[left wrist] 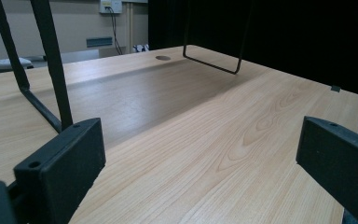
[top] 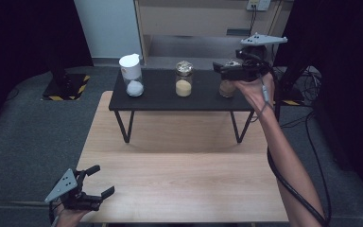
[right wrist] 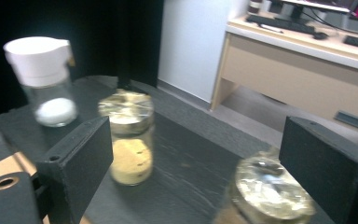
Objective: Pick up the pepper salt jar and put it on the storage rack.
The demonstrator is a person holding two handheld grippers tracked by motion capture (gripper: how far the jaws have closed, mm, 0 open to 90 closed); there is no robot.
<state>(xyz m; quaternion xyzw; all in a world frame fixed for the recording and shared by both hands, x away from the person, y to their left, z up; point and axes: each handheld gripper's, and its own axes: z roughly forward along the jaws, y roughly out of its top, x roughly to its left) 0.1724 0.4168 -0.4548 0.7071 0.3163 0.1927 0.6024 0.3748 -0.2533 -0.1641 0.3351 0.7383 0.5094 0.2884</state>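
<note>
Three glass jars stand in a row on a low black shelf (top: 160, 98): a white-capped one with white powder (top: 132, 75) (right wrist: 46, 84), a middle one with yellow powder (top: 183, 81) (right wrist: 128, 140), and a right one with brown contents (top: 226, 89) (right wrist: 268, 193). My right gripper (top: 220, 70) (right wrist: 200, 172) hovers open just above the right jar, whose clear lid lies below and close to one jaw, untouched. My left gripper (top: 100, 181) (left wrist: 200, 172) stands open and holds nothing over the near left corner of the wooden table (top: 184, 175) (left wrist: 205, 121).
The shelf rests on thin black wire legs (top: 125, 127) (left wrist: 51, 70) on the table's far half. Behind it are a light wooden desk (top: 194, 19) (right wrist: 303, 70) and a white panel (top: 106, 28). A stand base with yellow-black stripes (top: 66, 87) sits on the floor at left; cables (top: 307, 127) trail at right.
</note>
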